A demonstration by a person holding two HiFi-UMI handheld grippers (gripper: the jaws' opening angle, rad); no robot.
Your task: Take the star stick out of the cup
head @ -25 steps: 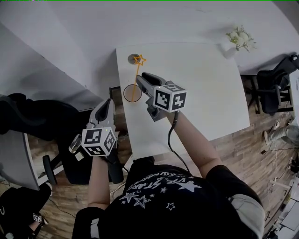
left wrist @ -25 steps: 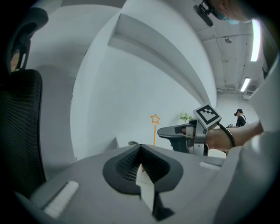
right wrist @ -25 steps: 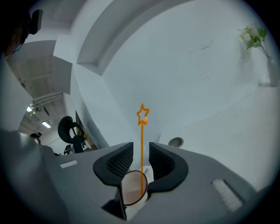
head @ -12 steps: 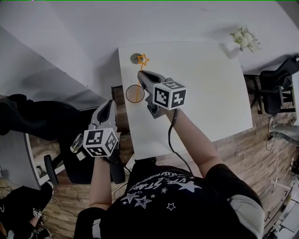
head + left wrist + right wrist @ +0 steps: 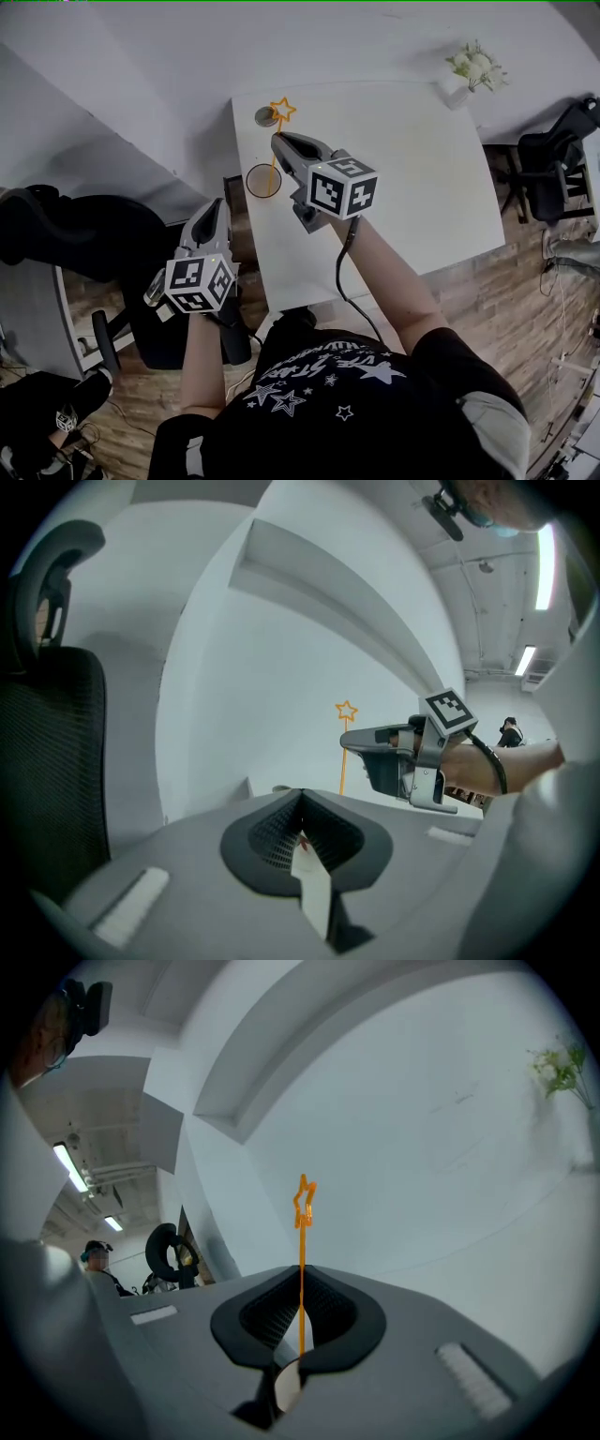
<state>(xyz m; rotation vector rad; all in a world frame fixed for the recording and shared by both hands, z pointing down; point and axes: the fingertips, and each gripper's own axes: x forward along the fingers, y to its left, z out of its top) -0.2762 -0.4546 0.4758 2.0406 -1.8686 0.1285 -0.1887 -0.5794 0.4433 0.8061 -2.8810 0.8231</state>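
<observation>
An orange star stick [image 5: 274,150] stands in a brown cup [image 5: 263,181] at the left edge of the white table [image 5: 412,187], its star [image 5: 281,110] up top. My right gripper [image 5: 278,142] is at the stick above the cup. In the right gripper view its jaws are closing and the pads press on the thin stick [image 5: 302,1251], which rises from the right gripper [image 5: 300,1321]. My left gripper [image 5: 216,208] hangs off the table's left side, shut with nothing in it [image 5: 300,825]. The left gripper view shows the stick [image 5: 343,757] and the right gripper [image 5: 349,740].
A small grey round thing [image 5: 265,115] lies on the table behind the cup. A white vase of flowers [image 5: 472,71] stands at the far right corner. Black chairs stand at the left [image 5: 56,234] and right [image 5: 548,169] of the table.
The right gripper's jaws, open around the stick a second ago, have closed on it. The left gripper has stayed where it was.
</observation>
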